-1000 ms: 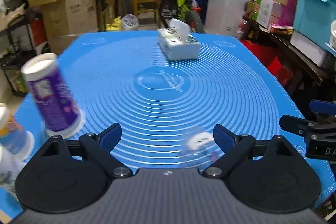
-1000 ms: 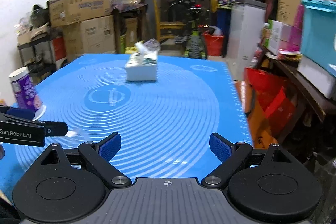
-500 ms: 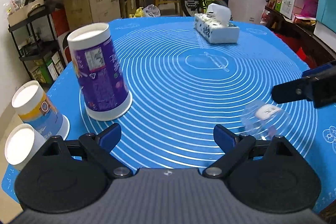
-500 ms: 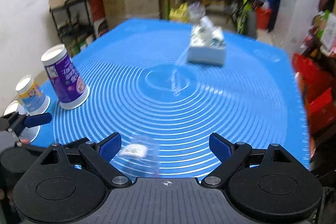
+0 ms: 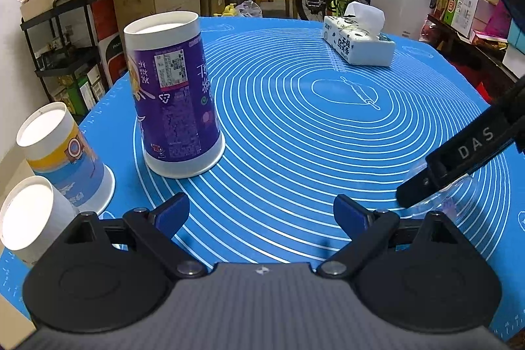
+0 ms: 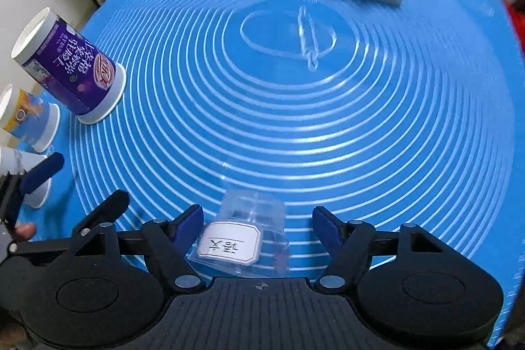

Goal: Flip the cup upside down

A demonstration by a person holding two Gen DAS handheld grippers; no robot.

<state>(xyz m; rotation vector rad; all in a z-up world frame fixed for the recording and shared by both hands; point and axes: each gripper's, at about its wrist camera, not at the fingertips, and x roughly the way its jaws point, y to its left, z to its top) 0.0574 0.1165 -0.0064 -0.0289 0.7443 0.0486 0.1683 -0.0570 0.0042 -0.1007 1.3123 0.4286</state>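
Note:
A clear plastic cup (image 6: 244, 235) with a white label stands on the blue mat (image 6: 328, 120), between the open fingers of my right gripper (image 6: 257, 223), nearer the left finger. In the left wrist view the cup (image 5: 452, 195) is at the right, partly hidden by the right gripper's black finger (image 5: 459, 159). My left gripper (image 5: 261, 214) is open and empty over the mat's near edge. It also shows at the left edge of the right wrist view (image 6: 42, 169).
A tall purple paper cup (image 5: 174, 97) stands upside down on the left of the mat. Two smaller paper cups (image 5: 62, 153) (image 5: 29, 215) stand upside down at the left edge. A tissue box (image 5: 357, 38) lies at the far side. Boxes, shelves and a bicycle surround the table.
The right gripper has come down and forward over the clear cup, which now sits between its fingers. The left gripper has swung left, toward the paper cups.

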